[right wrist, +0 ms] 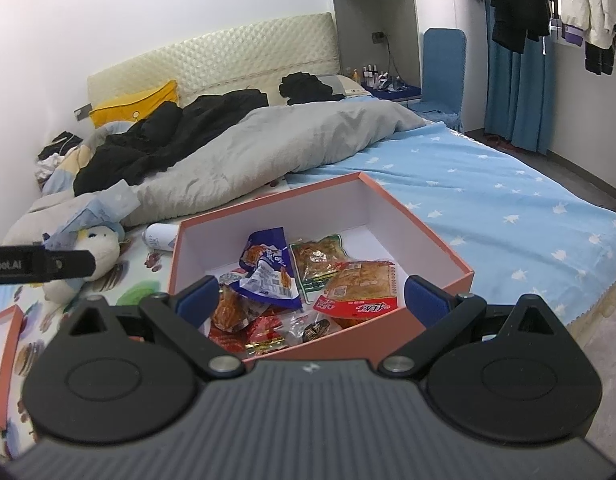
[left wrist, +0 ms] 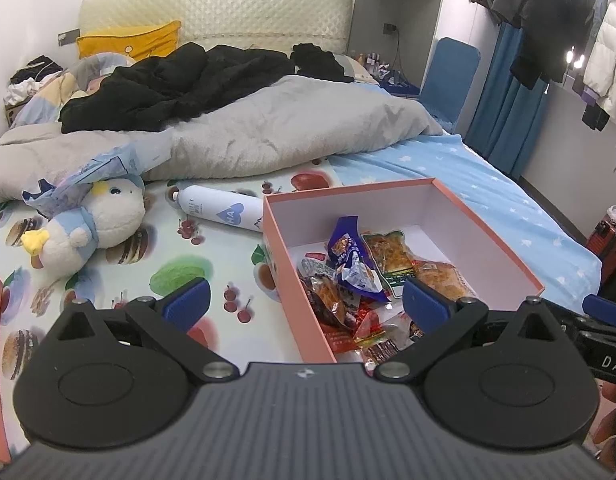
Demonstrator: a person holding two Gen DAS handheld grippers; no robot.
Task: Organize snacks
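Note:
A pink box (left wrist: 483,224) with white inside walls sits on the bed and also shows in the right wrist view (right wrist: 427,236). Several snack packets lie in it: a blue-purple packet (left wrist: 349,256) (right wrist: 268,268), a green-edged packet (left wrist: 387,258) (right wrist: 319,258), a red-edged packet (right wrist: 359,288) and small red ones (left wrist: 367,332). My left gripper (left wrist: 306,306) is open and empty, above the box's near-left corner. My right gripper (right wrist: 311,302) is open and empty, over the box's near side. The right gripper's tip shows at the left wrist view's right edge (left wrist: 603,312).
A white bottle (left wrist: 220,208) lies on the fruit-print mat (left wrist: 160,264) left of the box. A plush penguin (left wrist: 92,220) lies further left. A pink lid (right wrist: 4,356) is at the left edge. A grey duvet (left wrist: 268,128) and black clothes (left wrist: 168,84) cover the bed's far part.

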